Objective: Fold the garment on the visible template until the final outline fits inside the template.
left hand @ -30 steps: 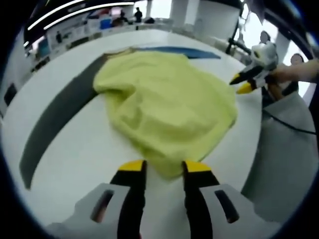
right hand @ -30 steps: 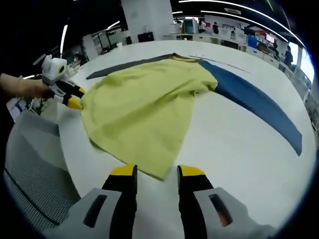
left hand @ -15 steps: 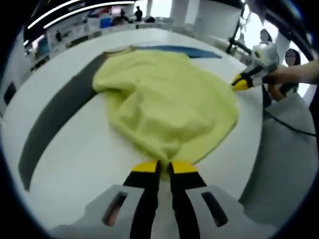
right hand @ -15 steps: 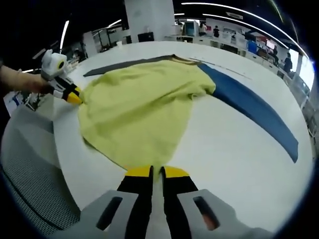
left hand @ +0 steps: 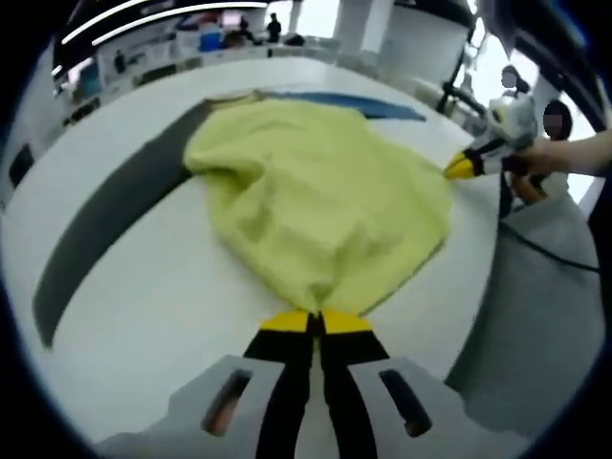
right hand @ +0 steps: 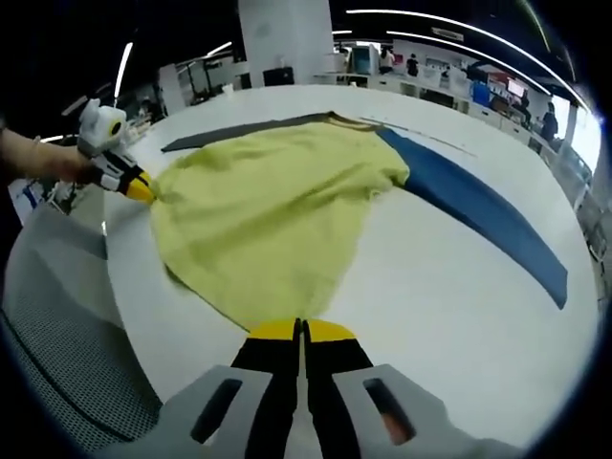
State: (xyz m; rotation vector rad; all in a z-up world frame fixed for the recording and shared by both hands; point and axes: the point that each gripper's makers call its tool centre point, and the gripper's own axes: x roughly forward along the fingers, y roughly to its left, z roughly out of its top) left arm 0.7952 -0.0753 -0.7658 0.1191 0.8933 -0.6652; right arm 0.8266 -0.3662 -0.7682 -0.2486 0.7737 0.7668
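Note:
A yellow garment (left hand: 316, 201) lies rumpled on the white table (left hand: 143, 316), spread between a dark grey template band (left hand: 96, 225) and a blue one (left hand: 359, 101). My left gripper (left hand: 316, 320) is shut on the near corner of its hem. In the right gripper view the same garment (right hand: 268, 210) fans out from my right gripper (right hand: 299, 330), which is shut on the hem's other corner. Each gripper shows in the other's view, pinching its corner: the right gripper (left hand: 461, 169) and the left gripper (right hand: 140, 189). The collar end lies at the far side.
The blue band (right hand: 478, 215) and the grey band (right hand: 239, 127) run away across the table. A grey mesh surface (left hand: 535, 335) borders the table's near edge, also at the mesh surface (right hand: 57, 325). A person's hand (left hand: 574, 153) holds the right gripper. People and shelves stand far behind.
Both grippers' jaws, open a second ago, have closed on the garment's near hem corners. Both views have moved slightly closer to the cloth.

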